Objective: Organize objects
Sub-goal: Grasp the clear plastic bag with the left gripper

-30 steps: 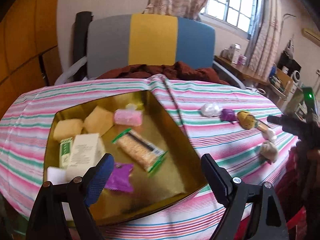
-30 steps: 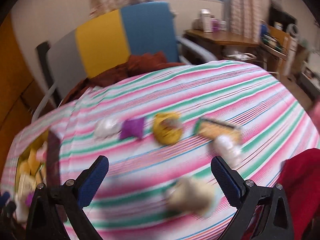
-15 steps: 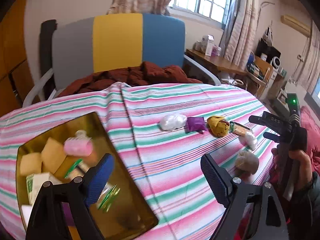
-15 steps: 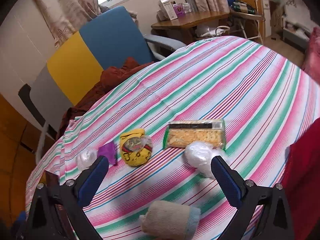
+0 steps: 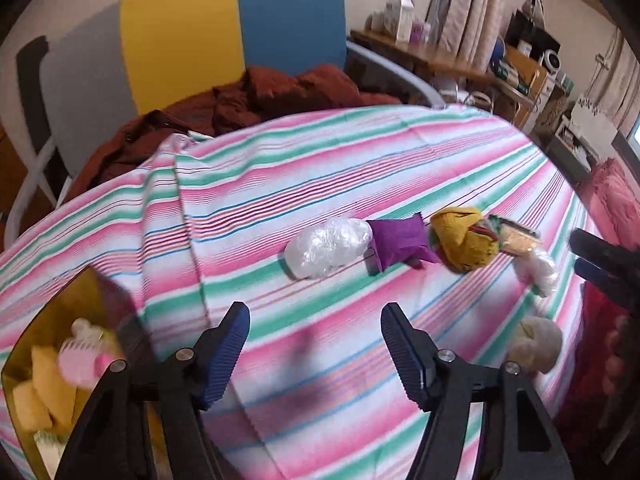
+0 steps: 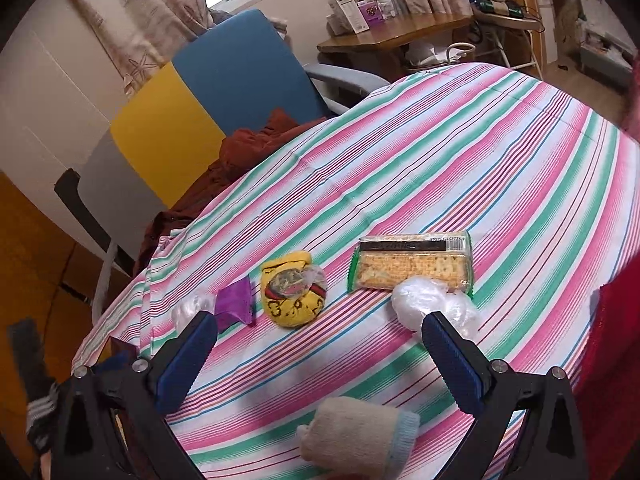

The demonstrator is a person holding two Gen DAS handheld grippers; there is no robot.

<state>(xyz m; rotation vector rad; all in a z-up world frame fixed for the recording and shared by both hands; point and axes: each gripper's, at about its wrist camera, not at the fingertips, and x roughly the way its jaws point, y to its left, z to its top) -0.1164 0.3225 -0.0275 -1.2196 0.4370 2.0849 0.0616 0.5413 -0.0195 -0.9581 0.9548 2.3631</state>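
A row of loose items lies on the striped tablecloth [image 5: 360, 168]: a clear plastic bag [image 5: 328, 246], a purple packet [image 5: 400, 240], a yellow sock ball [image 5: 466, 240], a cracker packet [image 6: 412, 262], a white plastic bag [image 6: 428, 304] and a beige sock roll [image 6: 356, 432]. A gold tin box [image 5: 52, 312] at the lower left holds a pink item [image 5: 82, 364] and yellow blocks. My left gripper [image 5: 315, 320] is open and empty, short of the clear bag. My right gripper [image 6: 318, 322] is open and empty, above the cloth between the yellow sock ball [image 6: 294, 294] and the beige roll.
A chair [image 5: 232, 32] with grey, yellow and blue panels stands behind the table with a rust-red garment [image 5: 280, 92] on it. A wooden desk [image 6: 392, 32] with boxes sits by the window. Red fabric [image 6: 616, 360] lies at the table's right edge.
The left wrist view has swung right, from over the gold box to the row of loose items. My right gripper has come nearer the yellow sock ball and crackers. Both stay open.
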